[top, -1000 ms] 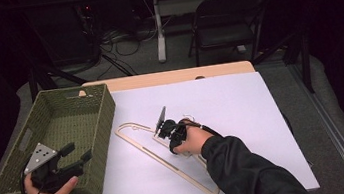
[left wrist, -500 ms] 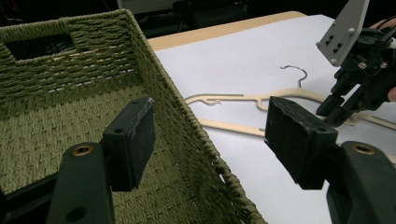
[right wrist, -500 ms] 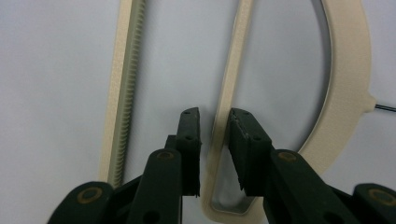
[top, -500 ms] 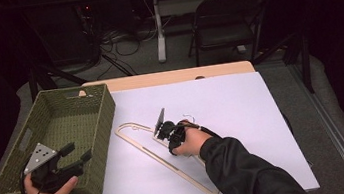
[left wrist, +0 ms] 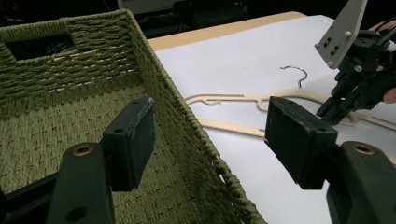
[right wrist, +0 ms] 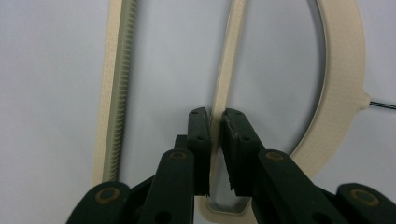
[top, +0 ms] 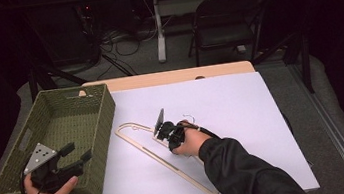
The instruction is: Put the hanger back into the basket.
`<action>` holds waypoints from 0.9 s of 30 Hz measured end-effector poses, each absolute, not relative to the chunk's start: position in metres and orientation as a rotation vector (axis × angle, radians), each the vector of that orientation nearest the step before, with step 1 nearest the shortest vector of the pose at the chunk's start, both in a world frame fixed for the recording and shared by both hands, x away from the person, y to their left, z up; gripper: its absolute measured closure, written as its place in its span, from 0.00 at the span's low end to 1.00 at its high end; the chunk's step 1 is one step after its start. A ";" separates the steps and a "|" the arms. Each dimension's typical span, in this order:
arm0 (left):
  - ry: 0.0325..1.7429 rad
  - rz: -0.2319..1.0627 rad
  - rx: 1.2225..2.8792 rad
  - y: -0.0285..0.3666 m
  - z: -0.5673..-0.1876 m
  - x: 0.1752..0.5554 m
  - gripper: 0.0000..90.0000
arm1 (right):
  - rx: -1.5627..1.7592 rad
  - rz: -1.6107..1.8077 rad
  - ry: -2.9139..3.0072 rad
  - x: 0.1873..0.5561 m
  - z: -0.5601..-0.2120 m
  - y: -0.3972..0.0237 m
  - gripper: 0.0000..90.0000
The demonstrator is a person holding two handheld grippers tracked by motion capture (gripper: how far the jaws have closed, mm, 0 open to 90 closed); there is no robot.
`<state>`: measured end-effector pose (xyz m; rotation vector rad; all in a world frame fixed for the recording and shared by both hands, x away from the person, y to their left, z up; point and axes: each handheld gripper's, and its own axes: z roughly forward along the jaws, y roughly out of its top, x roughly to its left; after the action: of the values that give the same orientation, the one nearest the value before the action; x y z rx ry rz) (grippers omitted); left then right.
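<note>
Right gripper point(right wrist: 215, 116) — jaws pinching hanger point(right wrist: 227, 60) bar — on table.

- My right gripper point(right wrist: 216, 122): black jaws nearly together, pinching a thin cream bar of the hanger point(right wrist: 345, 84).
- Ridged hanger bar runs up the left, apart from the jaws.
- Curved shoulder at right; dark wire hook leaves its edge.
- White table surface point(right wrist: 51, 70) beneath.
</note>
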<state>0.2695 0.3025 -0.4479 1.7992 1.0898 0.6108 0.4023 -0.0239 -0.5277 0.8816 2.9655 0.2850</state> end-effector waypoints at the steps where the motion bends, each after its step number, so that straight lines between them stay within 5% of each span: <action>1: 1.090 0.611 1.800 0.303 -0.448 0.269 0.37 | 0.882 0.285 2.966 0.402 -0.528 -0.024 0.91; 27: 1.066 0.608 1.809 0.296 -0.446 0.268 0.37 | 0.810 0.313 2.914 0.394 -0.508 -0.049 0.95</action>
<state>0.2681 0.2965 -0.4458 1.8095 1.0660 0.6077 0.3942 -0.0489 -0.5083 0.8097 2.9139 0.3131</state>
